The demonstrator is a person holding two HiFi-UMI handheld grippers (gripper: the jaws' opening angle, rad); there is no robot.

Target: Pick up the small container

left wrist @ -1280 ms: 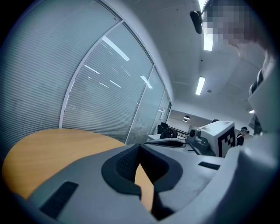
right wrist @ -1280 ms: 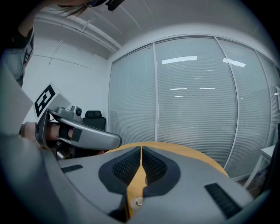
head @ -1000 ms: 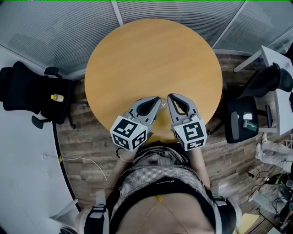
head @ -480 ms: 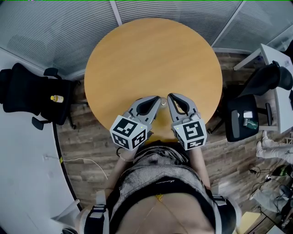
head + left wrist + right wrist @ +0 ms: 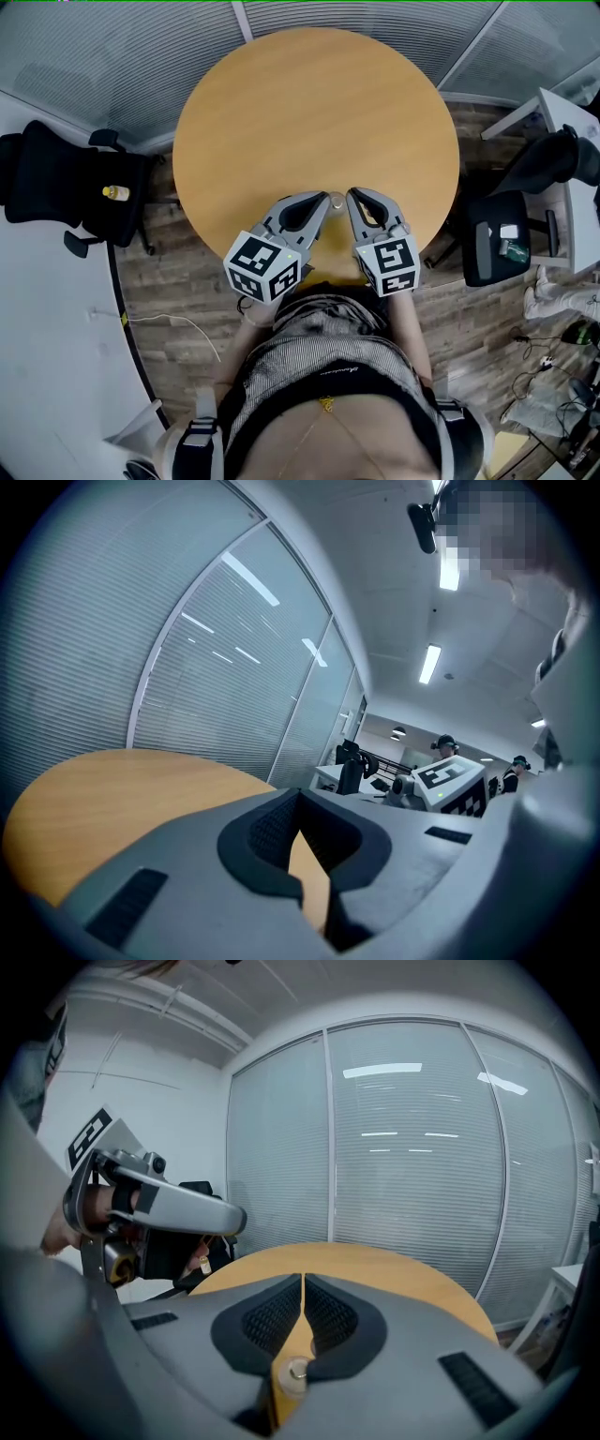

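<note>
The small container [image 5: 336, 199], a tiny pale jar with a round cap, stands on the round wooden table [image 5: 309, 103] near its front edge. It sits between the tips of both grippers in the head view. My left gripper [image 5: 323, 202] points at it from the left, its jaws meeting at the tips [image 5: 298, 797] with nothing between them. My right gripper [image 5: 351, 196] comes in from the right, also shut [image 5: 303, 1279]. In the right gripper view the container [image 5: 297, 1370] shows through the hollow behind the closed fingertips, low on the table.
A black office chair [image 5: 56, 187] with a small yellow bottle [image 5: 115, 193] on it stands left of the table. Another chair [image 5: 497, 251] and a white desk [image 5: 572, 122] are to the right. Glass walls with blinds [image 5: 112, 66] curve behind the table.
My right gripper has dipped slightly toward the table. The left gripper and the container have stayed where they were.
</note>
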